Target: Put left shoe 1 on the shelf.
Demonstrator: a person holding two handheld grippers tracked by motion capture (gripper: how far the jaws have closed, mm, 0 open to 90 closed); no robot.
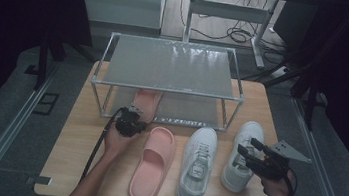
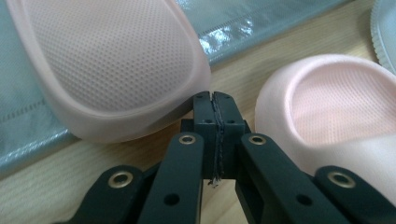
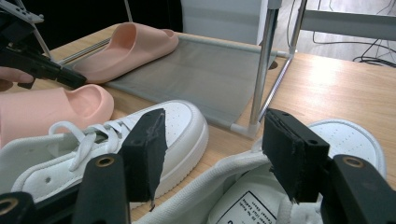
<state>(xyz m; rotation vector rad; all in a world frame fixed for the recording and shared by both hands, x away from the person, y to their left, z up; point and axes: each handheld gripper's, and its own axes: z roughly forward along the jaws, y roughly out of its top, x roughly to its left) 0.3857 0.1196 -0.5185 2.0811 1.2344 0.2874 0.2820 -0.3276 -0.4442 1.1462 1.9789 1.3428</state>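
Nearest the person, the right gripper (image 1: 246, 152) hangs with jaws wide apart over the right white sneaker (image 1: 241, 156), holding nothing. Left of that sneaker lie its mate (image 1: 198, 164) and a pink slipper (image 1: 153, 163). Beyond them, the left gripper (image 2: 215, 100), jaws pressed together and empty, touches the heel of the second pink slipper (image 1: 146, 100) on the shoe rack's (image 1: 166, 90) lower shelf. Nudge it straight inward, staying centred on the heel so it doesn't twist.

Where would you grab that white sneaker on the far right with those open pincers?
Probably by the heel collar of the right white sneaker: the right gripper hovers open over it, and the padded rim stands up thin enough to fit between the jaws. Come from above and behind, one jaw inside the opening.
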